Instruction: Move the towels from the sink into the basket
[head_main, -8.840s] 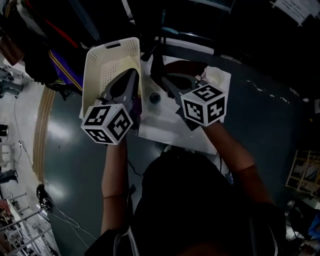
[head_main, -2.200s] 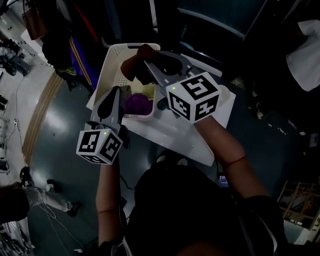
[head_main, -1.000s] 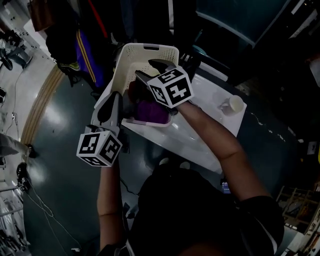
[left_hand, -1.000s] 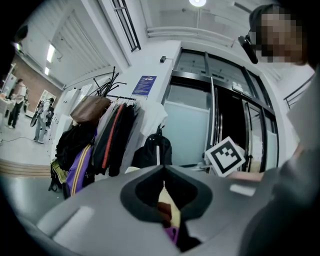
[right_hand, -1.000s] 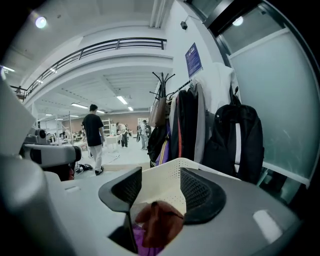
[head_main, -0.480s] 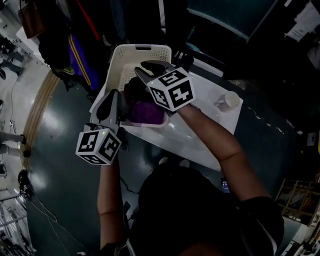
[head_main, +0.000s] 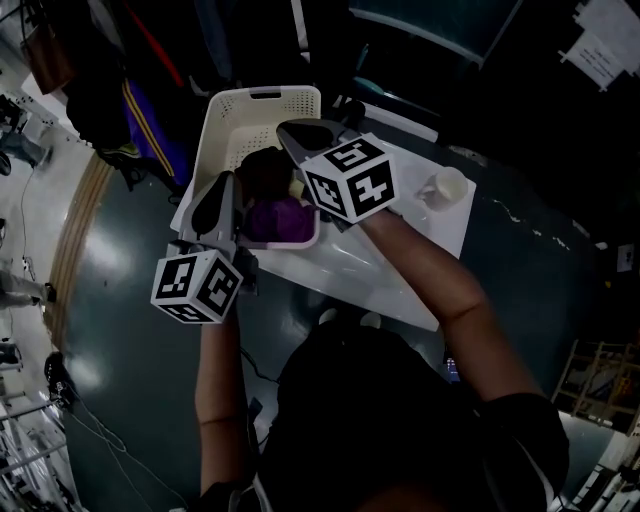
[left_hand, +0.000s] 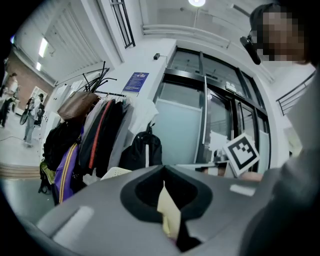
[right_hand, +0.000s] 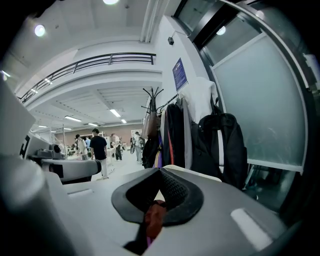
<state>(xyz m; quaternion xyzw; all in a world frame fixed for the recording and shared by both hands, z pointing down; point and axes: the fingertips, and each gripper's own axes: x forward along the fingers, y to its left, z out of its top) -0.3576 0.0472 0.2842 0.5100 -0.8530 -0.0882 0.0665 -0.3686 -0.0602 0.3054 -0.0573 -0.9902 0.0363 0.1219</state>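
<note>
The white basket (head_main: 222, 115) sat at the far left end of the white surface (head_main: 375, 275). Two towels lay inside it. The dark brown towel (head_main: 265, 165) was in the middle of the basket. The purple towel (head_main: 276, 216) lay just beside it, at the near end, and the two touched.

The left gripper (head_main: 224, 186) was at the basket's left edge and pointed along it. Its fingers were closed tight together. In the left gripper view a pale yellow strip showed in the small gap under the fingers. I could not tell what that strip was.

The right gripper (head_main: 287, 129) was over the basket, above the brown towel. Its fingers had just been closing and now they were pressed together. In the right gripper view a bit of red-brown cloth and a speck of purple showed in the small gap low between them. I could not tell if the fingers pinched that cloth or if it just lay under them.

A small white cup (head_main: 443, 187) stood near the far right corner of the surface, well apart from the basket. Dark coats (left_hand: 95, 145) and a black backpack (left_hand: 145, 150) hung behind the basket.
</note>
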